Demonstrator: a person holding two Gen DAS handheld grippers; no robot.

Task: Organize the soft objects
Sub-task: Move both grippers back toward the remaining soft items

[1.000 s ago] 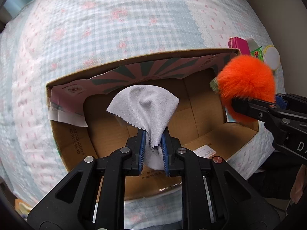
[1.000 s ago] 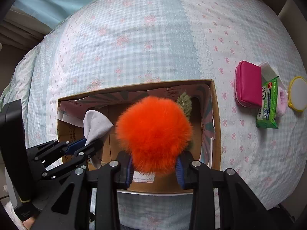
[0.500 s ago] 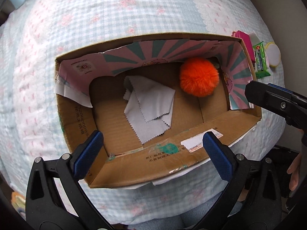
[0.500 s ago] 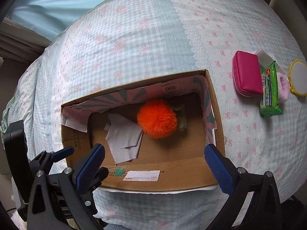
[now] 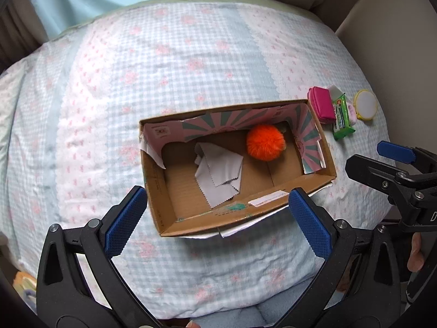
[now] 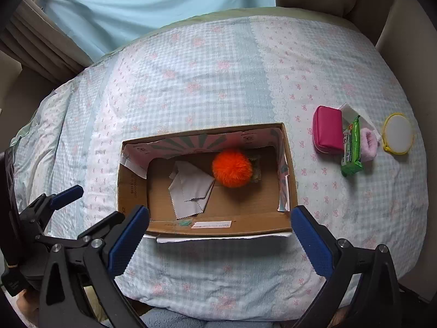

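Note:
An open cardboard box (image 5: 191, 218) (image 6: 218, 227) lies on the bed. Inside it a grey cloth (image 5: 218, 170) (image 6: 191, 191) lies crumpled on the floor of the box, and an orange pom-pom (image 5: 265, 142) (image 6: 232, 167) rests to its right near the far wall. My left gripper (image 5: 218, 224) hangs open above the box's near wall, nothing between its blue pads. My right gripper (image 6: 218, 235) is likewise open and empty over the near wall. Each gripper shows at the edge of the other's view: the right gripper (image 5: 393, 161), the left gripper (image 6: 54, 202).
On the checked, flowered bedspread (image 6: 204, 82) right of the box lie a pink case (image 6: 327, 129), a green wipes pack (image 6: 352, 147), a pink fluffy item (image 6: 368, 143) and a round yellow-rimmed mirror (image 6: 398, 134). A blue curtain (image 6: 150, 5) hangs behind the bed.
Both grippers opened: the cloth and the pom-pom dropped into the box. Both grippers then rose and drew back, so the box looks smaller.

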